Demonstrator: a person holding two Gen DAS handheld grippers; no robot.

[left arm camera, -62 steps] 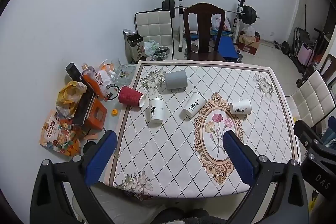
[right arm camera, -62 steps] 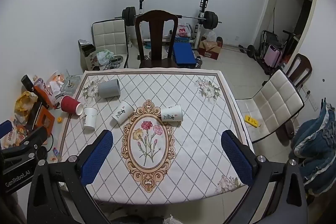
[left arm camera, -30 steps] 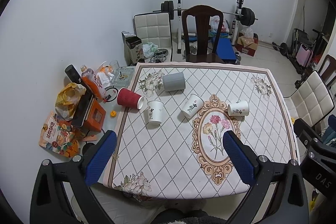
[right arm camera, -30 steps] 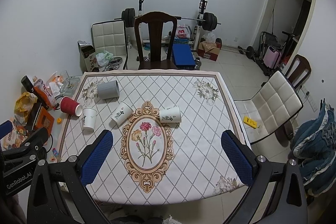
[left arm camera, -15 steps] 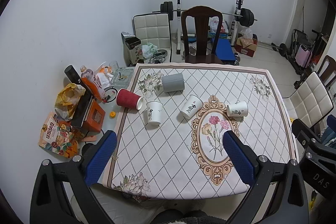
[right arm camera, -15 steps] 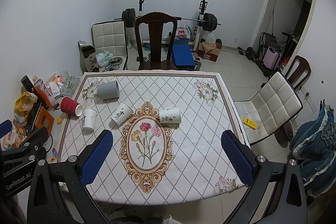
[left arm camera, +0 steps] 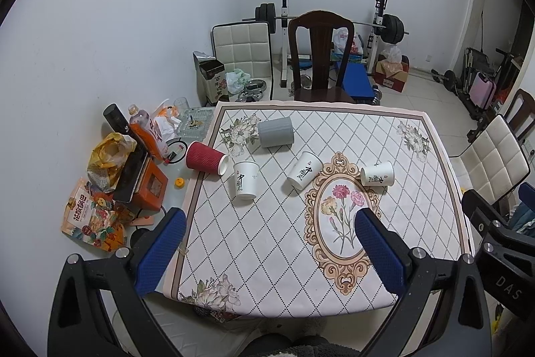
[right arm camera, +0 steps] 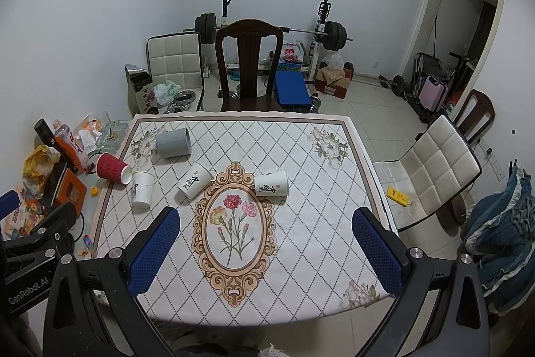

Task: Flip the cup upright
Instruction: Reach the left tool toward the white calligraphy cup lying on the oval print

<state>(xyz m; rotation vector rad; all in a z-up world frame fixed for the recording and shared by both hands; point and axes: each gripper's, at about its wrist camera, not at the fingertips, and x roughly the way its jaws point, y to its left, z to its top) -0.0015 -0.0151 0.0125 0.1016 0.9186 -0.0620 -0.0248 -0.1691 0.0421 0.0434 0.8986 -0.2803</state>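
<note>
Left gripper body, at 8 o'clock: "GenRobot.AI"
Right gripper body, at 4 o'clock: "DAS", cut off
White cups: black brush characters

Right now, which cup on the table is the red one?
The red cup lies on its side at the table's left edge, mouth toward the white cup. The other four are white or grey.
</note>
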